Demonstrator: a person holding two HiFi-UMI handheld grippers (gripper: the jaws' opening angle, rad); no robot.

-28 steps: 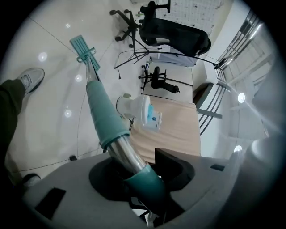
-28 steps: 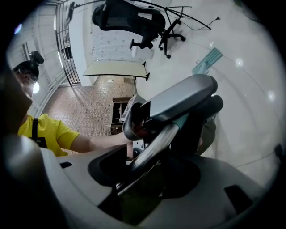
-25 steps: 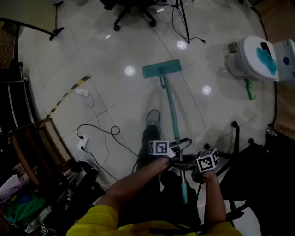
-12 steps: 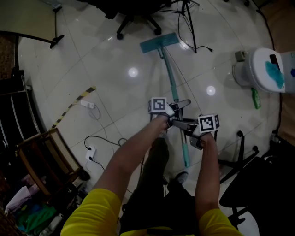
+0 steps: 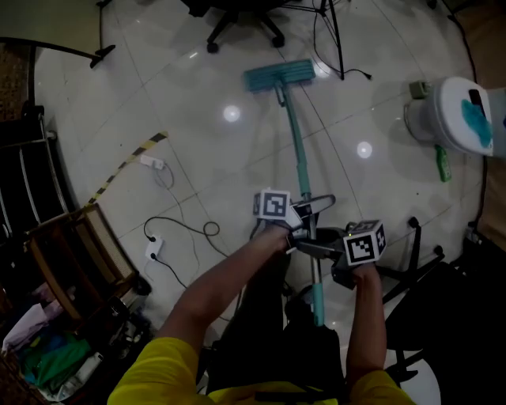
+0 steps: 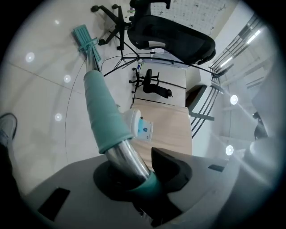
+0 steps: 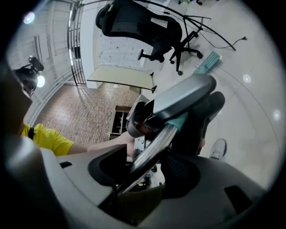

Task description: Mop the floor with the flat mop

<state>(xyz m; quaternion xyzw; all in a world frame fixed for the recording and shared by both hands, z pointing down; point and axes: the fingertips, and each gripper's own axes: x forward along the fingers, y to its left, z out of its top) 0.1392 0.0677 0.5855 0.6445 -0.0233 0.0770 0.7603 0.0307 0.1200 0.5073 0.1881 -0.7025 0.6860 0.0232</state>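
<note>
Flat on the pale floor (image 5: 190, 158), the mop (image 5: 278, 77) has its teal head at the far end, just short of a chair (image 5: 237, 16). Its handle runs back toward the person — and through both grippers. The left gripper (image 5: 305, 215) clamps the shaft just beyond the right gripper (image 5: 318, 251), also clenched on it — the handle's end pokes out nearer.
</note>
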